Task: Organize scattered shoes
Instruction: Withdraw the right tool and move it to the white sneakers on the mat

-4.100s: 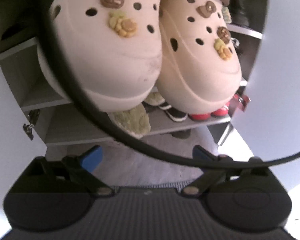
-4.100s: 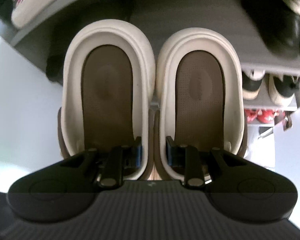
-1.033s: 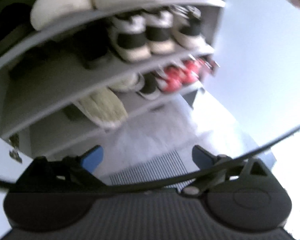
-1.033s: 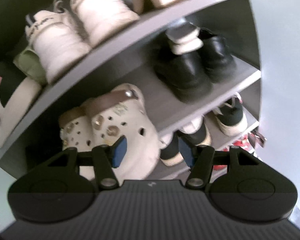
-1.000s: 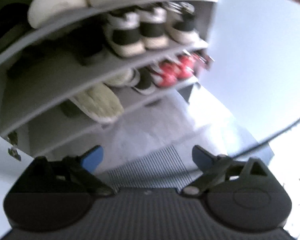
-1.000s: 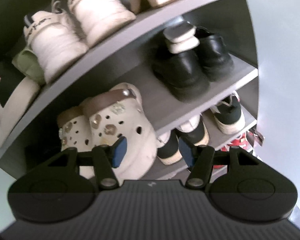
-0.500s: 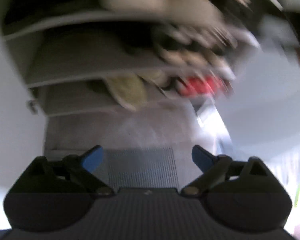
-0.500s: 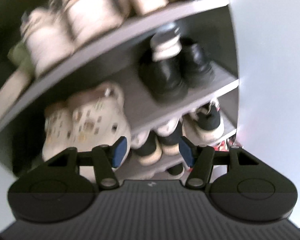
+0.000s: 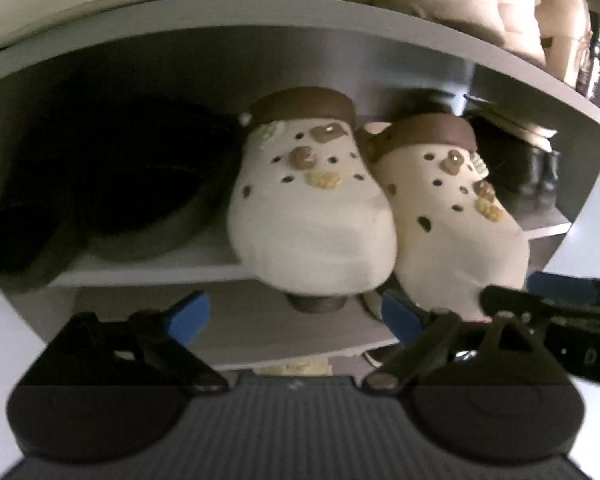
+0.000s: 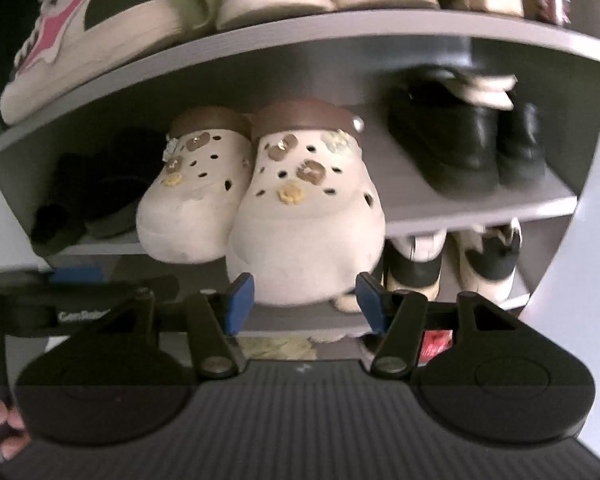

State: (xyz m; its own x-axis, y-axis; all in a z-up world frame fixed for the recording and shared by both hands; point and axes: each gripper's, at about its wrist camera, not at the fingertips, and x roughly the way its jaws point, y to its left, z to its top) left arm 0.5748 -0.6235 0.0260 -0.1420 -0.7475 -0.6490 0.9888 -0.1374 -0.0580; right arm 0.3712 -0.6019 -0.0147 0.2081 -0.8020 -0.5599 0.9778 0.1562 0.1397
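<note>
I saw a grey shoe rack point(image 10: 400, 28) filling both wrist views, with the pair of cream clogs point(image 10: 304, 208) sitting side by side on its middle shelf point(image 10: 476, 206), toes pointing out toward me and hanging a little over the front edge. Each clog had a brown heel strap and small brown and yellow charms on top. Left of them on that shelf lay dark slippers point(image 10: 88, 196); to the right stood black leather shoes point(image 10: 456, 136). Pale sneakers point(image 10: 92, 40) lined the shelf above, and black-and-white sneakers point(image 10: 488, 256) sat on the shelf below.

I judged that the clogs were already put away and paired, so this part of the tidying looked finished. I could not tell whether any loose shoes remained elsewhere, since neither camera showed much floor.

My left gripper point(image 9: 296, 318) had its blue-tipped fingers spread wide, having just closed in slightly, with nothing between them; the nearer clog's toe point(image 9: 312, 240) sat beyond the tips, apart from them. My right gripper point(image 10: 306, 300) was about half open and held nothing. The other clog's toe appeared between and just past its blue fingers point(image 10: 240, 294), and I could not tell for certain whether they brushed it.
</note>
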